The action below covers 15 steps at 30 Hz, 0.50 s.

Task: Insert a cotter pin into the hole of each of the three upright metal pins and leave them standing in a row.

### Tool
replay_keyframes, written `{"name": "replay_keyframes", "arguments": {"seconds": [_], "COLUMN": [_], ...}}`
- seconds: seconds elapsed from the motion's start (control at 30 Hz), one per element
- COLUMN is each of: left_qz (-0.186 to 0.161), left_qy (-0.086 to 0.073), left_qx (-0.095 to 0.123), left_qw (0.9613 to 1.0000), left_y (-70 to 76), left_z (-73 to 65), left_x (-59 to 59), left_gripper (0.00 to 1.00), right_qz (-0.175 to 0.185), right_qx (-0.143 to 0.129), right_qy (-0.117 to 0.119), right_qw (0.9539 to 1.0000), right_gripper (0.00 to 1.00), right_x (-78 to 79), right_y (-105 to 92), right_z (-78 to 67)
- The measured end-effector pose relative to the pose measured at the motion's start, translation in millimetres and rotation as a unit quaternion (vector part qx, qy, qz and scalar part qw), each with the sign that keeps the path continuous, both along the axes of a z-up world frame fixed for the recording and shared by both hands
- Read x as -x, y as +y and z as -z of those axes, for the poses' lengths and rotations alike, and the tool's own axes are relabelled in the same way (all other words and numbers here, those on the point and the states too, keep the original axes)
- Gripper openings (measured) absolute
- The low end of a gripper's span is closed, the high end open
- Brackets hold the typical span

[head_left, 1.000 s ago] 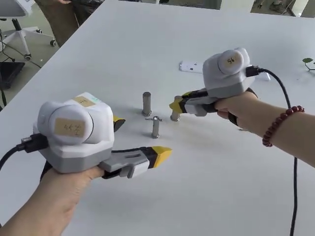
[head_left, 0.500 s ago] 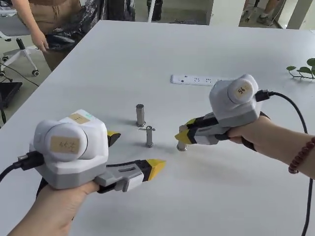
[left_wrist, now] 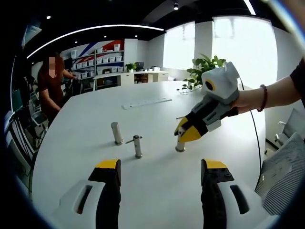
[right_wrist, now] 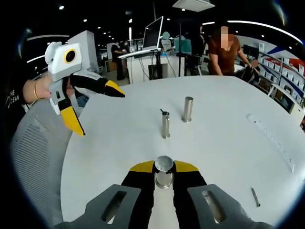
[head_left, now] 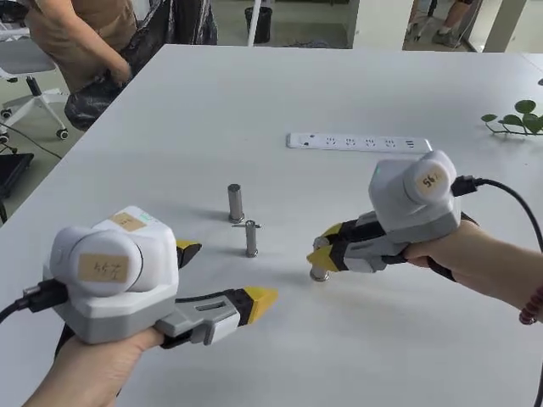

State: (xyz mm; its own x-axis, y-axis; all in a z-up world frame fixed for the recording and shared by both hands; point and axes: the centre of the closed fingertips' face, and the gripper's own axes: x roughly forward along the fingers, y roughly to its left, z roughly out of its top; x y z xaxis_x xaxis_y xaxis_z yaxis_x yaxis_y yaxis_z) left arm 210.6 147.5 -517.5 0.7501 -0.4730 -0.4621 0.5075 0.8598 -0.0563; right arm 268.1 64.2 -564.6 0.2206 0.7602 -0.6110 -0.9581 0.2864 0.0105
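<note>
Three short metal pins are on the white table (head_left: 254,102). A bare pin (head_left: 235,203) stands furthest away. Close in front of it stands a pin with a cotter pin through its top (head_left: 251,238). My right gripper (head_left: 322,254) is shut on the third pin (head_left: 319,273), held upright at table level, right of and nearer than the other two. In the right gripper view that pin (right_wrist: 164,171) sits between the yellow jaws of the right gripper (right_wrist: 164,168). My left gripper (head_left: 222,273) is open at the near left, holding nothing, well short of the pins.
A white power strip (head_left: 358,142) lies across the table beyond the pins. A loose cotter pin (right_wrist: 255,196) lies on the table to the right of my right gripper. A plant sprig (head_left: 517,119) is at the far right edge. A person (head_left: 76,34) stands past the far left corner.
My right gripper has drawn its pin nearer and to the right, away from the two standing pins. The left gripper has stayed open at the near left. The head camera has shifted.
</note>
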Motion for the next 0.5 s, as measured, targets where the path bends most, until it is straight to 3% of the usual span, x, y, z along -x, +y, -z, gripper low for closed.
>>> {"name": "replay_keyframes", "arguments": {"seconds": [0.5], "left_qz": [0.003], "left_qy": [0.003], "left_qx": [-0.003], "left_qw": [1.0], "left_y": [0.7], "left_z": [2.6], "left_x": [4.0], "left_gripper": [0.66], "right_qz": [0.011], "right_qx": [0.007], "right_qy": [-0.006], "right_qw": [0.9999], "right_gripper": [0.08], "right_x": [6.8], "right_y": [1.4], "right_z": [4.5]}}
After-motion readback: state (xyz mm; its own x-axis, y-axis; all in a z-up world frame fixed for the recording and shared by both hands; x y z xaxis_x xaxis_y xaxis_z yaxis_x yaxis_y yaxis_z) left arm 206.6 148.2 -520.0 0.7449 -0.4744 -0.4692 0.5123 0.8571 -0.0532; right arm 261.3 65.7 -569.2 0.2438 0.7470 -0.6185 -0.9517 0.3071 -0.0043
